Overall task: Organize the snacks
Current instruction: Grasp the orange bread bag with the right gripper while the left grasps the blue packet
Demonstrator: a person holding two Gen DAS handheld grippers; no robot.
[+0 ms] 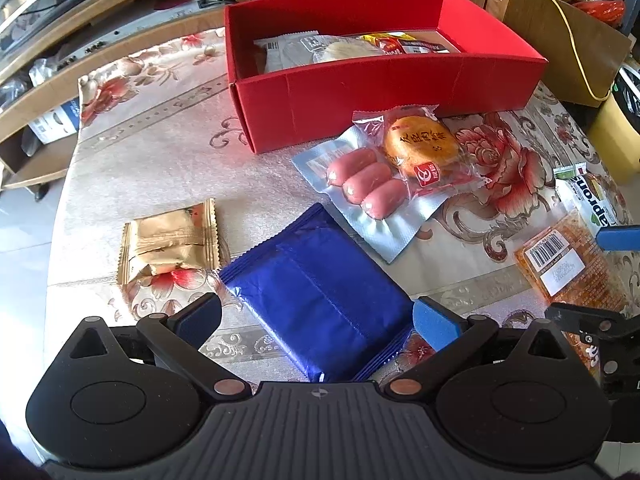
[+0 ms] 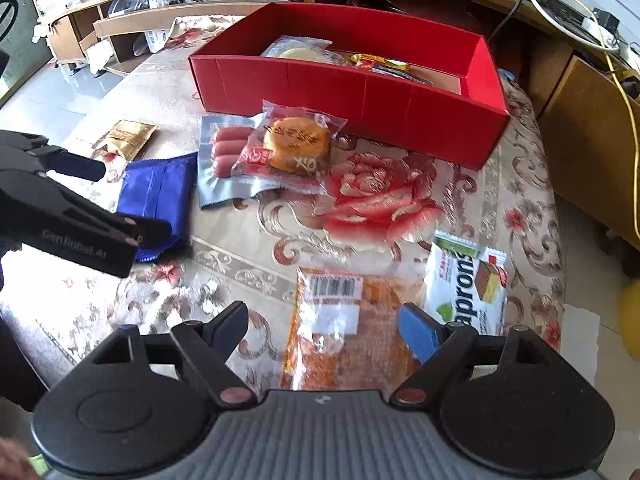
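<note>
Near the left edge of the flowered tabletop [image 1: 132, 168] lies a gold-wrapped snack [image 1: 170, 242], with bare cloth around it on the far side. Just right of it, the blue packet [image 1: 320, 296] lies flat and glossy, its crimped ends pointing toward the near edge. The left gripper [image 1: 316, 320] stands wide open around this packet, one finger on each side; whether the pads touch the wrapper cannot be told. Beyond, a vacuum pack of three sausages [image 1: 366, 182] carries a round pastry in clear wrap [image 1: 420, 146] on its right half, both close against the front wall of the red box [image 1: 384, 96], which sits toward the far edge and already holds several packets. Open cloth separates this pile from the right side. There the right gripper [image 2: 324, 330] spreads wide over an orange packet with a barcode label [image 2: 344, 320], gripping nothing. A white wafer pack [image 2: 466, 284] lies just beside it, near the right edge.
</note>
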